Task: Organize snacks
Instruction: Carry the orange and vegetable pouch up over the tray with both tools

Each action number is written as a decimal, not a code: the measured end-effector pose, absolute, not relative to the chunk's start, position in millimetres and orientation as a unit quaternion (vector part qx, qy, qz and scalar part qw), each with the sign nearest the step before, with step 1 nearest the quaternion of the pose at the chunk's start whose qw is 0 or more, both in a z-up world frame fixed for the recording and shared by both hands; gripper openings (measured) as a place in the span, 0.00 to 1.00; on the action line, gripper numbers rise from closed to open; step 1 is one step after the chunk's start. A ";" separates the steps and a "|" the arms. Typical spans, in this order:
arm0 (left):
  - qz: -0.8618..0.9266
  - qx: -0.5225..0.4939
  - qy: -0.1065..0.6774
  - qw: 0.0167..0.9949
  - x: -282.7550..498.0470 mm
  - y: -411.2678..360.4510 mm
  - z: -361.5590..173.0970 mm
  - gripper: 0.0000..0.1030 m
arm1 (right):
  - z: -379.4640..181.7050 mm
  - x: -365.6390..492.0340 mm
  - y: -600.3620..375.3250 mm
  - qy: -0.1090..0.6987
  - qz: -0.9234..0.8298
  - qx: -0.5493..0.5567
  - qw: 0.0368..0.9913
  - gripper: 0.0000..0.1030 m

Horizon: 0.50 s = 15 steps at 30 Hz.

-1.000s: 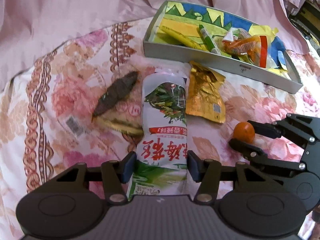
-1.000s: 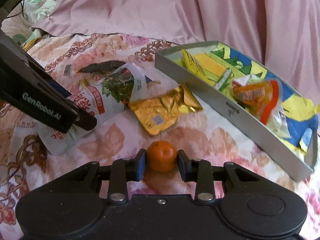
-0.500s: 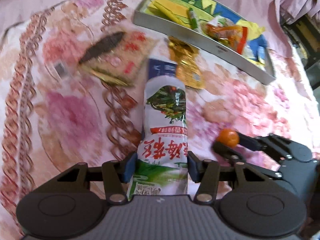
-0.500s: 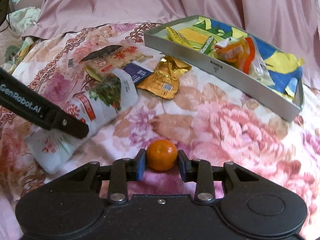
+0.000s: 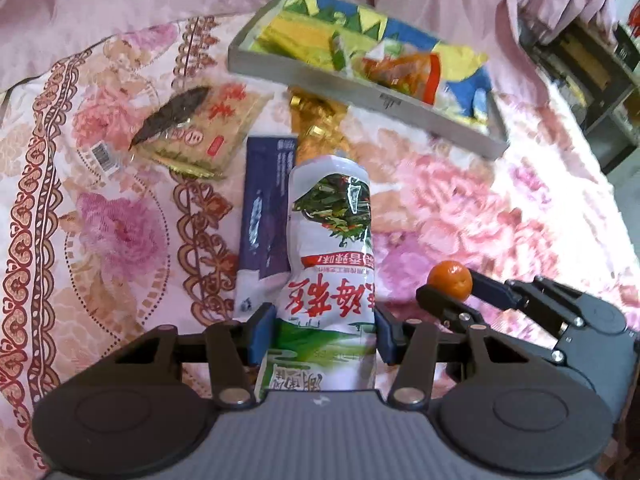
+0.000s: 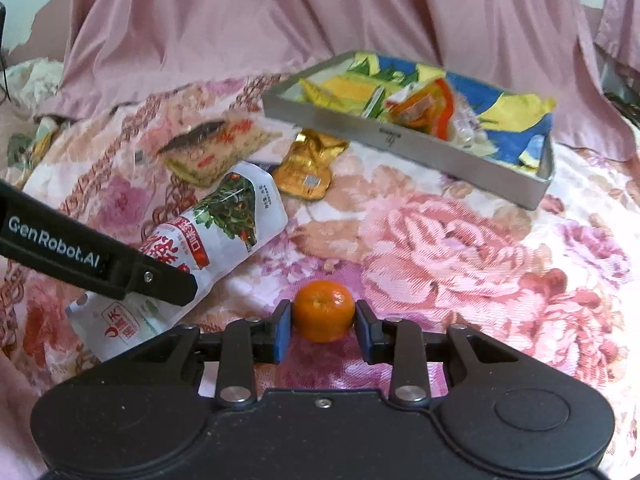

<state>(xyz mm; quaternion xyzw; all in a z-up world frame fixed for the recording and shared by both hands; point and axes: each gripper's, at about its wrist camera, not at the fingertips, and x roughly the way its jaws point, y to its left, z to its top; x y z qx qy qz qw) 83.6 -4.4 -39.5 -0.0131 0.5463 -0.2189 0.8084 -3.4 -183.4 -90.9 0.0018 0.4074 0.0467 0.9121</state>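
My left gripper (image 5: 324,334) is shut on a white snack pouch (image 5: 330,248) with green leaves and red lettering, lifted off the flowered cloth; the same pouch (image 6: 208,248) slants at the left of the right wrist view. My right gripper (image 6: 324,326) is shut on a small orange mandarin (image 6: 324,310), which shows at the right in the left wrist view as the mandarin (image 5: 449,276). A grey tray (image 6: 400,136) with a colourful liner holds several snack packets behind both grippers; its front wall (image 5: 360,88) faces me.
On the cloth lie a gold foil packet (image 6: 310,164), a clear packet with a dark dried fish (image 5: 188,124) and a dark blue sachet (image 5: 266,216). Pink drapery (image 6: 280,20) rises behind the tray. Dark shelving (image 5: 592,72) stands at the far right.
Both grippers have risen and pulled back from the tray, carrying the pouch and the mandarin. The blue sachet that lay under the pouch now shows. The right gripper has rolled.
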 end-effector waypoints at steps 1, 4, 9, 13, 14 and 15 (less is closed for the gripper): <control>-0.220 -0.019 0.540 0.812 82.5 -3.7 -37.0 0.54 | -88.2 -5.3 -184.9 0.399 0.044 0.005 0.916 0.34; -0.226 -0.036 0.518 0.824 78.2 -1.8 -29.4 0.54 | -80.2 -10.2 -187.7 0.374 0.038 0.014 0.927 0.34; -0.226 -0.050 0.472 0.850 73.3 -2.4 -16.6 0.54 | -68.3 -15.7 -189.5 0.333 0.028 0.019 0.942 0.34; -0.220 -0.061 0.436 0.870 72.3 1.4 -6.6 0.54 | -59.7 -19.3 -190.1 0.298 0.023 0.017 0.954 0.34; -0.216 -0.062 0.425 0.877 71.7 2.2 -3.8 0.54 | -57.6 -20.0 -189.9 0.289 0.021 0.015 0.957 0.34; -0.214 -0.062 0.416 0.882 71.4 2.4 -2.0 0.54 | -55.4 -20.8 -189.6 0.279 0.020 0.013 0.960 0.34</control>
